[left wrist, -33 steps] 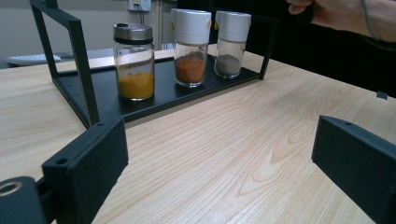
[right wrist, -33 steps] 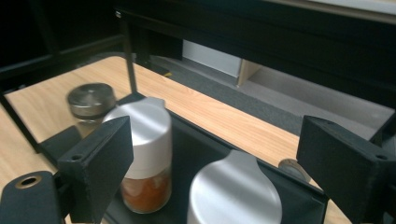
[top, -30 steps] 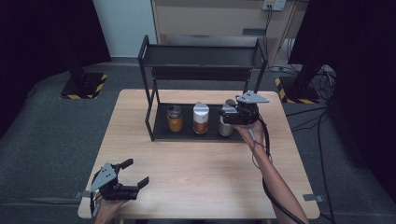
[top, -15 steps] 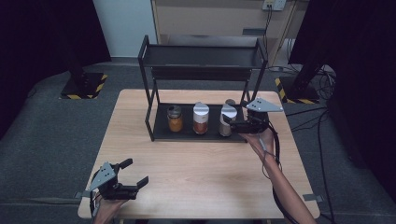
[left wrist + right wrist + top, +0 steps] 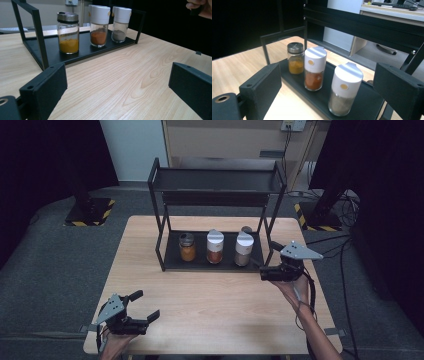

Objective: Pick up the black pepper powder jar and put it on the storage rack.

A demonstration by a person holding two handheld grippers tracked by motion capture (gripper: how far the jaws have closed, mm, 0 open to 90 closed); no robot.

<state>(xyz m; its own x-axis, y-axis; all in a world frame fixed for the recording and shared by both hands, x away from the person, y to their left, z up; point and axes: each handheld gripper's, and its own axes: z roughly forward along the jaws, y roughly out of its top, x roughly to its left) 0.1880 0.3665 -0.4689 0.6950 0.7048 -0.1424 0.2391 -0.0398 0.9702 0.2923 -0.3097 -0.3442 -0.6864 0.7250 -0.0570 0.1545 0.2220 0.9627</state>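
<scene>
A black two-tier rack [image 5: 159,210] stands at the back of the wooden table [image 5: 220,305]. Its lower shelf holds three spice jars in a row: a metal-lidded jar of yellow powder [image 5: 187,247], a white-capped jar of red powder [image 5: 215,247] and a white-capped jar of grey powder [image 5: 243,249]. My right gripper [image 5: 261,270] hovers just off the shelf's right front corner, pointing left at the rack. Its jaws have just been opening, and nothing is between them. My left gripper [image 5: 144,305] rests open and empty near the table's front left corner.
A small dark-lidded thing [image 5: 246,229] sits behind the grey jar. The rack's upper shelf [image 5: 215,181] is bare. Black stands with hazard-striped bases [image 5: 89,212] are on the floor beyond the table, and cables [image 5: 345,255] lie at the right.
My right gripper has drawn away from the grey jar, toward the right and the near side. The grey jar stays standing on the shelf. My left gripper has not moved.
</scene>
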